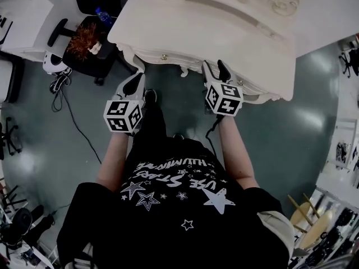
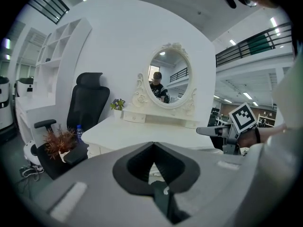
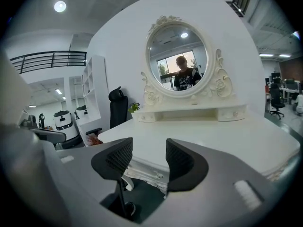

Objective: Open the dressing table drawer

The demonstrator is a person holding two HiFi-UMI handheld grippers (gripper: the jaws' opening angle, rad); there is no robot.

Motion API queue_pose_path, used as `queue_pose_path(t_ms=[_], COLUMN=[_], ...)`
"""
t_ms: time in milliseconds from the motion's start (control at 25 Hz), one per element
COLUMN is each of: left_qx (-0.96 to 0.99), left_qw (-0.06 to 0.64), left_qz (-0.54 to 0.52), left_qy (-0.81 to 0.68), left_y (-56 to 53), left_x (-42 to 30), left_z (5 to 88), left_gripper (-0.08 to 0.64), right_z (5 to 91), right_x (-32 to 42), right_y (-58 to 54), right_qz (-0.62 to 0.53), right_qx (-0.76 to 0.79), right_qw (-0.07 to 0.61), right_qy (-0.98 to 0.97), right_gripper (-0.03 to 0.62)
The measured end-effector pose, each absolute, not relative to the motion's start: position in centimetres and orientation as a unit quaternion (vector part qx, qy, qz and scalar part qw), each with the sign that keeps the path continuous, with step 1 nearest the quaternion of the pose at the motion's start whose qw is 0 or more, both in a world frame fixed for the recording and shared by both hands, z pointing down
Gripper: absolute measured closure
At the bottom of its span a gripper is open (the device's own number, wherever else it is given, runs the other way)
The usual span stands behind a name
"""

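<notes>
Reaching stage: the closed drawer [image 1: 164, 56] sits at twelve o'clock under the white counter [image 1: 224, 27], just beyond both empty tools, the left tool [image 1: 138, 78] pressed shut, the right tool [image 1: 213, 67] partly open and probably next to close on the knob [image 3: 159, 175].

The cream dressing table [image 1: 224, 32] has a carved drawer [image 3: 150, 170], which is shut. It lies just beyond the jaws of the right gripper [image 3: 149, 148]. Its small knob [image 3: 158, 175] shows in the gap between them.

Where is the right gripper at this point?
In the head view, the right gripper is right of centre, jaws apart, at the dressing table's front edge and right of the drawer knob.
</notes>
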State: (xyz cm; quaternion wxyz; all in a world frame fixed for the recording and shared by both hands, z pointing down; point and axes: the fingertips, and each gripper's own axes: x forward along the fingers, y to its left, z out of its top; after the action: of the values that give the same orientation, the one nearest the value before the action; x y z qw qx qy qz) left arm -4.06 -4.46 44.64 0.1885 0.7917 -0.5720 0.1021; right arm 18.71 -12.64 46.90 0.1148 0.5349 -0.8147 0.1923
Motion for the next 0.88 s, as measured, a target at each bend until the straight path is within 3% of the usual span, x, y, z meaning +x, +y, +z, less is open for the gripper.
queue_pose_path(t_ms=[880], left_qx=[0.825], left_qw=[0.209], left_qz=[0.125], left_qy=[-0.51], left_y=[-29.3], left_x=[-16.7], left_z=[46.6], left_gripper=[0.56], right_z=[48.9], right_x=[4.3], right_y=[-34.3], right_qz=[0.21], right_qx=[0.565], right_qw=[0.159], right_qy=[-0.782], right_gripper=[0.35])
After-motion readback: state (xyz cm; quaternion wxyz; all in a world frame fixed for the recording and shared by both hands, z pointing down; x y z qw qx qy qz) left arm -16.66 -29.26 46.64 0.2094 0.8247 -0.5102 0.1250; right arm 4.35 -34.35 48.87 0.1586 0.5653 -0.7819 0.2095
